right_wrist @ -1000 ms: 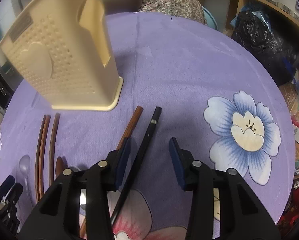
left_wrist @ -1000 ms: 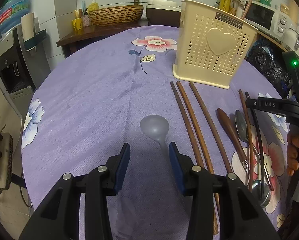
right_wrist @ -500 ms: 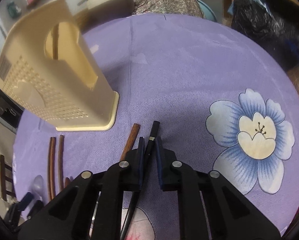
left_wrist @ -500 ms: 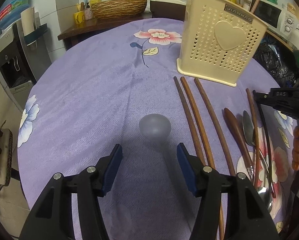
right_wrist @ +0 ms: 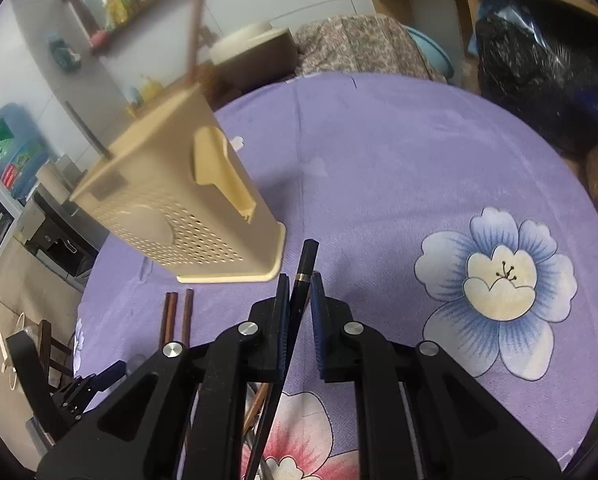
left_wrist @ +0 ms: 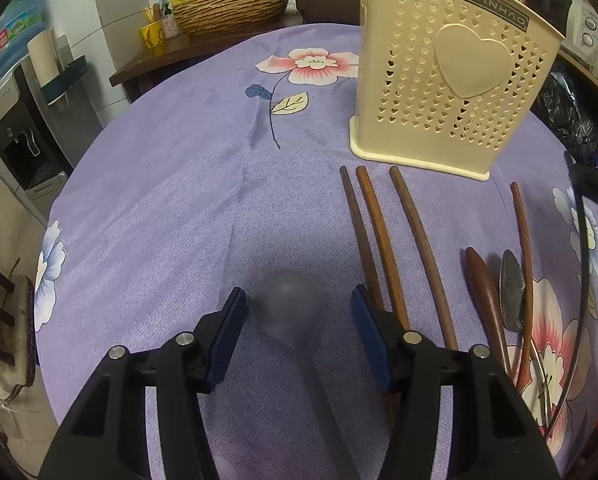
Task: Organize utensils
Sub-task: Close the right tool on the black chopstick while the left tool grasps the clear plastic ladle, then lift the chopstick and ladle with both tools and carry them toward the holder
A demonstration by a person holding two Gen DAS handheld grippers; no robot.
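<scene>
Right fingers clamped on a black chopstick, left fingers open around a grey spoon — cream holder beyond.

Nearest, the left gripper [left_wrist: 297, 312] stands with its fingers apart on either side of the bowl of a translucent grey plastic spoon [left_wrist: 287, 308] lying on the table's purple flowered cloth [left_wrist: 171, 200]; they have just narrowed a little, and neither pad presses on it. Just right of it lie three long brown wooden chopsticks [left_wrist: 383, 240], then a dark wooden spoon [left_wrist: 485, 292] and a metal spoon [left_wrist: 513, 288]. The right gripper [right_wrist: 299, 290] is closed on a slim black chopstick [right_wrist: 305, 268], its tip poking out past the pads. Farther back stands the cream perforated plastic utensil holder [left_wrist: 451, 80] with a heart — upright on the cloth.
</scene>
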